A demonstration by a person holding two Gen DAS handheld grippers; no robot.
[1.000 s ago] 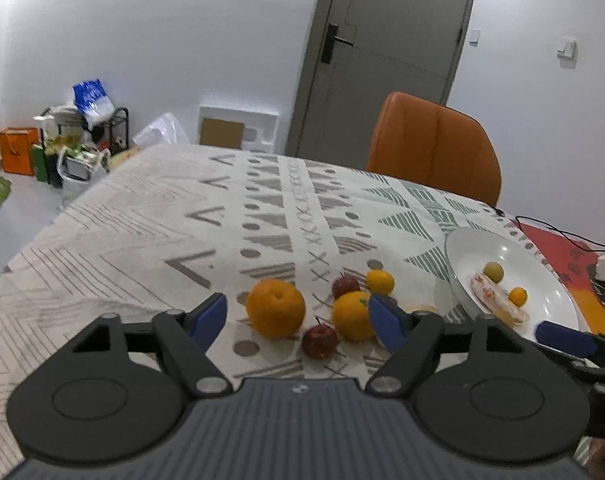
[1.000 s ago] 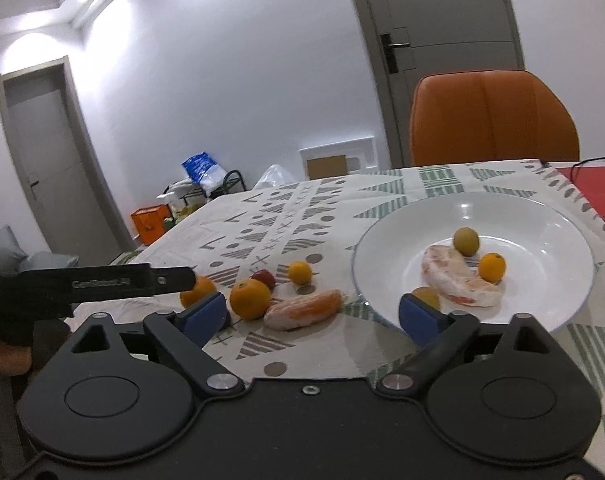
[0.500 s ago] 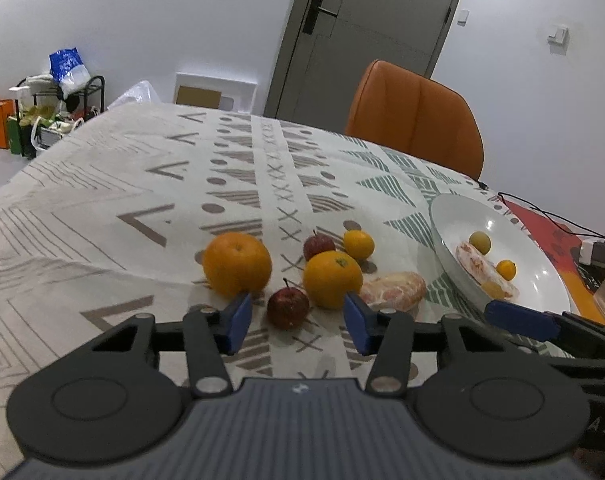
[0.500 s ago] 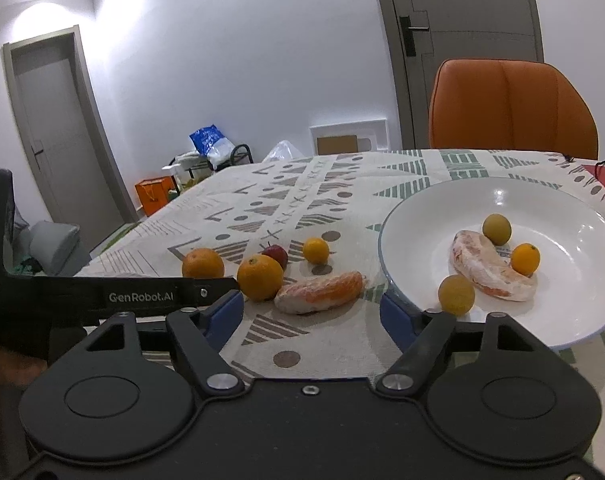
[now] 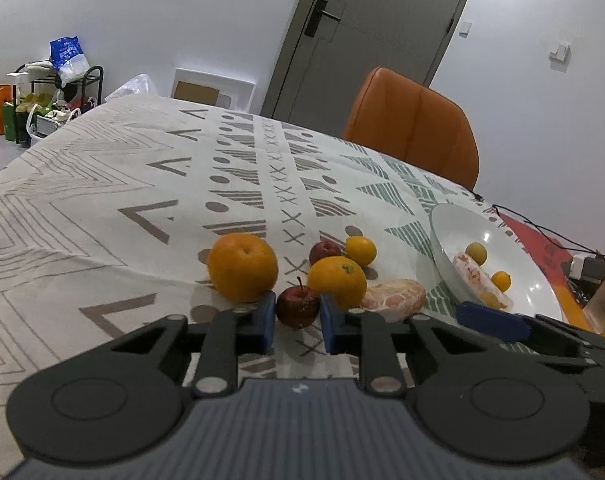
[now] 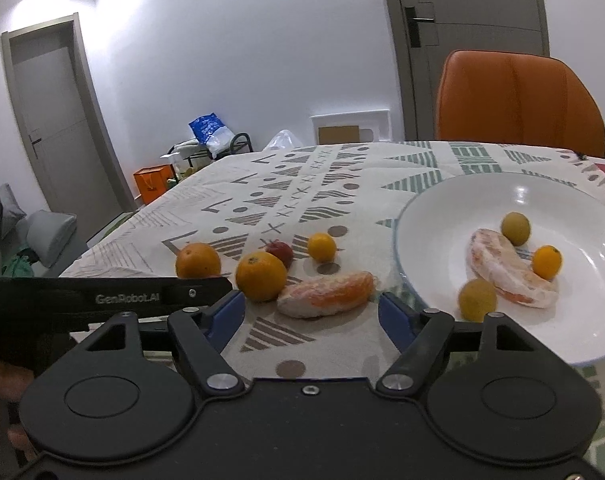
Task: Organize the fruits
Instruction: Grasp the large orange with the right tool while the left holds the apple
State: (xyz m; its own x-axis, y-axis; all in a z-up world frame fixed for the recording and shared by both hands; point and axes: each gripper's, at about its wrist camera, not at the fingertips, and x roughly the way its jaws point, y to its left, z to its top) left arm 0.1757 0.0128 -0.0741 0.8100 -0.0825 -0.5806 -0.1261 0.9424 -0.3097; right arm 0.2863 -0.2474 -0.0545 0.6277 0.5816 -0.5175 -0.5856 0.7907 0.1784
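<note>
The left tongs (image 5: 296, 322) have closed on a small red apple (image 5: 297, 306), and their blue pads touch it on both sides. The apple sits on the desk (image 5: 102, 208), which has a patterned cloth over it. Just behind the apple are a big orange (image 5: 242, 266) on the left and a second orange (image 5: 337, 281) on the right. Farther back are another red apple (image 5: 324, 251) and a little yellow-orange fruit (image 5: 360, 250). A peeled citrus piece (image 5: 394, 299) lies to the right of the held apple.

The right tongs (image 6: 312, 314) are open, and their jaws have just closed in a little. The peeled citrus piece lies on the cloth just ahead of them, not touched. To their right is a white plate (image 6: 582, 208). It holds another peeled piece (image 6: 506, 268), two yellow-green round fruits (image 6: 515, 228) and one small orange fruit (image 6: 546, 261). An orange chair (image 6: 518, 100) stands behind the desk.
</note>
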